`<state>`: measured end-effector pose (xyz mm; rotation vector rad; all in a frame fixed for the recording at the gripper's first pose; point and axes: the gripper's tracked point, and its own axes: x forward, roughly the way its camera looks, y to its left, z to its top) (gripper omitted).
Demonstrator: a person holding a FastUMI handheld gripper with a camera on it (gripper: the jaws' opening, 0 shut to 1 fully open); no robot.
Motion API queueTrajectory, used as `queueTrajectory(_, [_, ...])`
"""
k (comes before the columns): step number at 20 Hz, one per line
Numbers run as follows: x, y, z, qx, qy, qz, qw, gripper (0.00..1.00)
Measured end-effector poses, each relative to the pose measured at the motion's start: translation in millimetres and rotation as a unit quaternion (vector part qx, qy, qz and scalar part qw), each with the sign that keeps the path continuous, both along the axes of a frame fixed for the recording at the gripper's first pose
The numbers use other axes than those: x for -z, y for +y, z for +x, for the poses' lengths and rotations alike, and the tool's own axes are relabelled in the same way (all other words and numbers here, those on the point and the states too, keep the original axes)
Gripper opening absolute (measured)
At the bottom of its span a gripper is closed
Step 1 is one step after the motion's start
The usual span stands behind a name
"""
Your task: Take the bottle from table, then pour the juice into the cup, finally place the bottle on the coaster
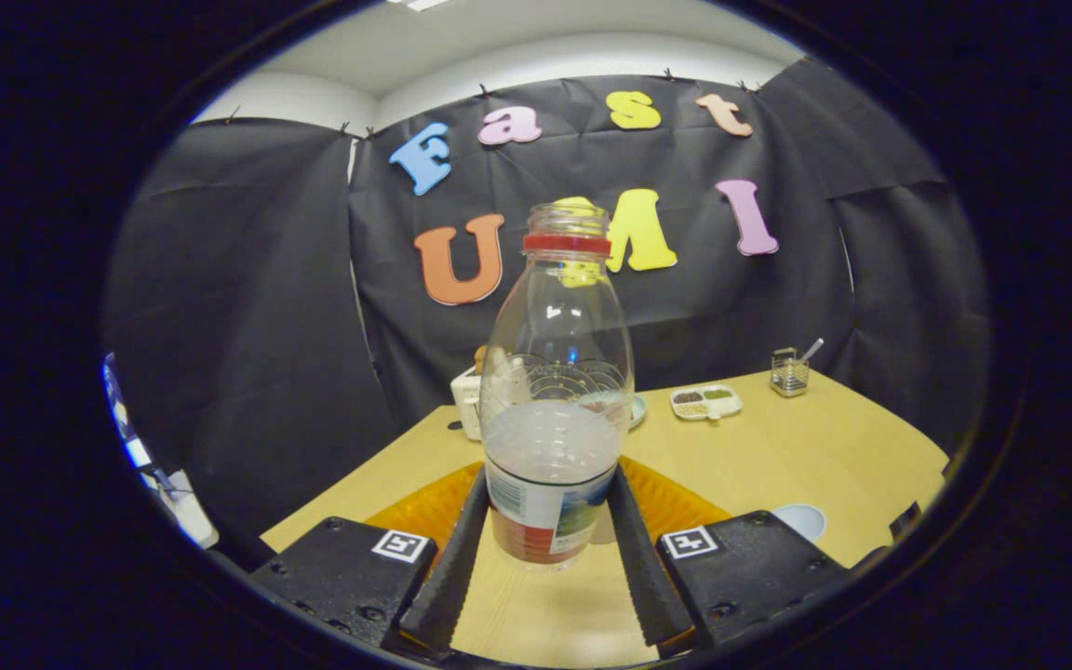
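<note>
Tongs [550, 521] clamped on the bottle [555, 400], standing upright over the pale wooden table [797, 456], black cloth walling the booth behind, a divided dish [706, 402] farther back.

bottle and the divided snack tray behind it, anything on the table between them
In the gripper view, only bare table separates the bottle, held between the gripper fingers, from the tray.

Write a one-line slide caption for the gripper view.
Claw shut on a capless, part-filled bottle, held upright above the orange coaster on the wooden table.
</note>
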<state>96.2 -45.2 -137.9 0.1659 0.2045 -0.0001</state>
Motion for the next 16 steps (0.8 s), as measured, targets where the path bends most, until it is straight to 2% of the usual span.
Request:
queueTrajectory(4, [-6, -6, 24, 0.007, -0.010, -0.010, 1.000, 0.77])
queueTrajectory(9, [-9, -22, 53, 0.035, -0.016, -0.034, 0.999, 0.77])
queueTrajectory(12, [-4, -34, 72, 0.057, -0.016, -0.059, 0.997, 0.77])
queueTrajectory(16, [14, -35, 104, 0.061, -0.009, -0.073, 0.995, 0.77])
